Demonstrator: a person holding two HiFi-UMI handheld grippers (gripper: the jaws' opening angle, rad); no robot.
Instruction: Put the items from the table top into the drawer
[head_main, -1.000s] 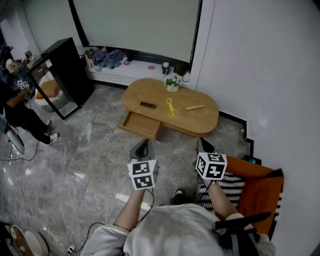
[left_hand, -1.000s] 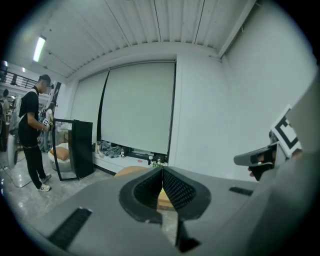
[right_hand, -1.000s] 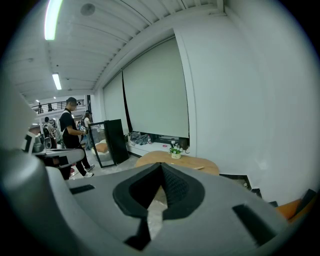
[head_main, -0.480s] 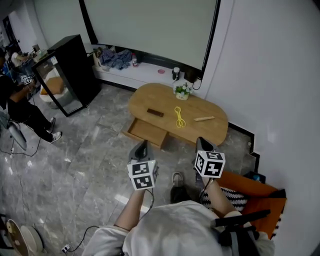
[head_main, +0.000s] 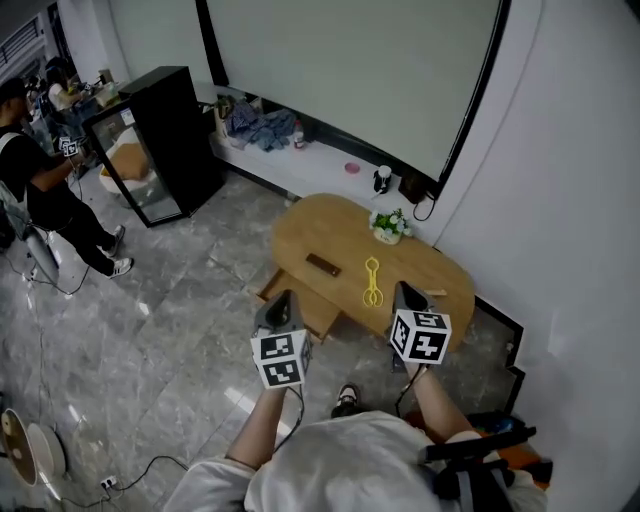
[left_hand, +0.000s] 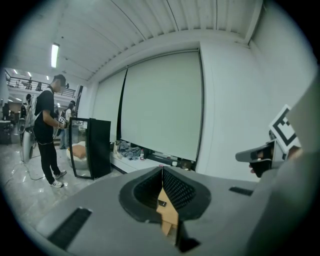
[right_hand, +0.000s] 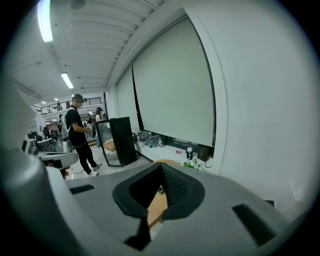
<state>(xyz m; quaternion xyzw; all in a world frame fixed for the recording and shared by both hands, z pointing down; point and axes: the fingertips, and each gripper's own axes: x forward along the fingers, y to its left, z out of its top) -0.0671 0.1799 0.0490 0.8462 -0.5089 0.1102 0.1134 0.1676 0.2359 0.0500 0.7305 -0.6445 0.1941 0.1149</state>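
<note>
Plainly the work on the things has not begun: both grippers are held out in front of the person, short of the low oval table (head_main: 340, 235), so the step in hand looks like the approach. The left gripper (head_main: 282, 298) has its jaws pressed together with nothing between them, and the right gripper (head_main: 404, 292) is closed and empty too. On the table top lie a dark flat bar (head_main: 322, 265) near the middle and yellow tongs (head_main: 372, 282) just to its right, well apart from a small potted plant (head_main: 388, 226) at the far edge. The drawer (head_main: 320, 318) is already pulled out on the near side, below the bar, partly covered by the left gripper. Next, I judge, one gripper must open, come down over the bar or the tongs and close on it. The drawer itself juts toward the person and needs stepping around; the right gripper hides the table's near right end. Off to the left stand a black cabinet (head_main: 165, 140) and a person (head_main: 40, 190), well clear of the table.
</note>
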